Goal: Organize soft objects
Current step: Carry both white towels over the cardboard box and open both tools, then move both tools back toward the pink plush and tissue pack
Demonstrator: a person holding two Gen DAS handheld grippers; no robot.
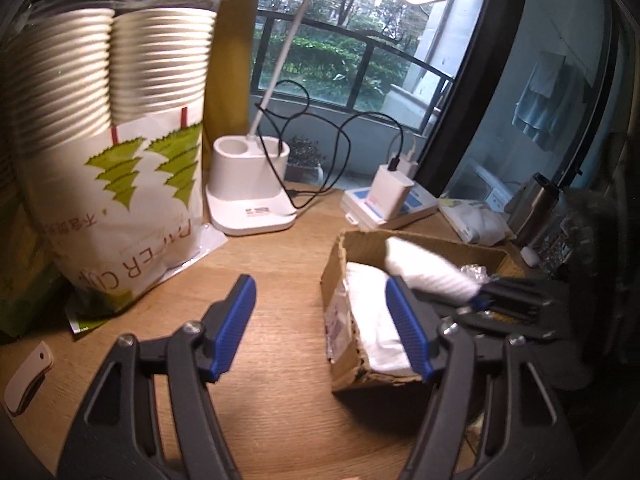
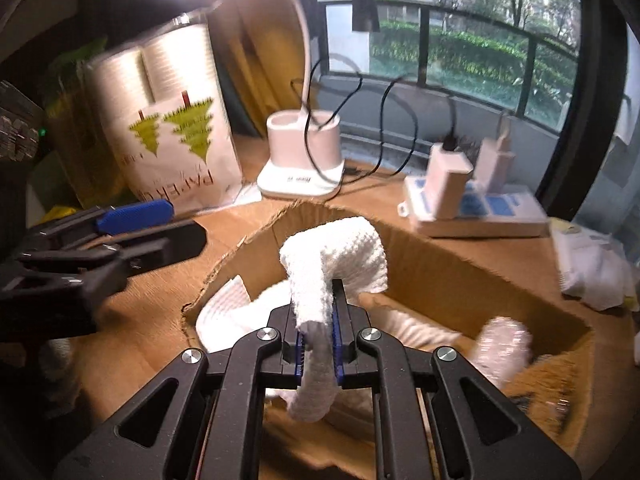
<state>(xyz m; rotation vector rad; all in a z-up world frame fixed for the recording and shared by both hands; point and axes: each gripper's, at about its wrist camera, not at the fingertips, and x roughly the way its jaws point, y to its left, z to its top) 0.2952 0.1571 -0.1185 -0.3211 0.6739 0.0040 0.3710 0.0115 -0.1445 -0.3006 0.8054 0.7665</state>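
An open cardboard box (image 2: pixel 432 256) stands on the wooden desk; it also shows in the left wrist view (image 1: pixel 348 258). A folded white cloth (image 1: pixel 378 320) lies inside it. My right gripper (image 2: pixel 318 316) is shut on a white rolled cloth (image 2: pixel 340 252) and holds it over the box; the cloth also shows in the left wrist view (image 1: pixel 428 268). My left gripper (image 1: pixel 320 324) is open and empty, just left of the box, its right finger over the box's near corner. It shows at the left of the right wrist view (image 2: pixel 132 214).
A pack of paper cups (image 1: pixel 112 140) stands at the left. A white desk lamp base (image 1: pixel 250 196) with black cables, a charger on a blue-white box (image 1: pixel 390 200), a plastic packet (image 1: pixel 476 220) and a metal flask (image 1: pixel 532 204) stand behind the box. A pale crumpled item (image 2: pixel 504 344) lies in the box.
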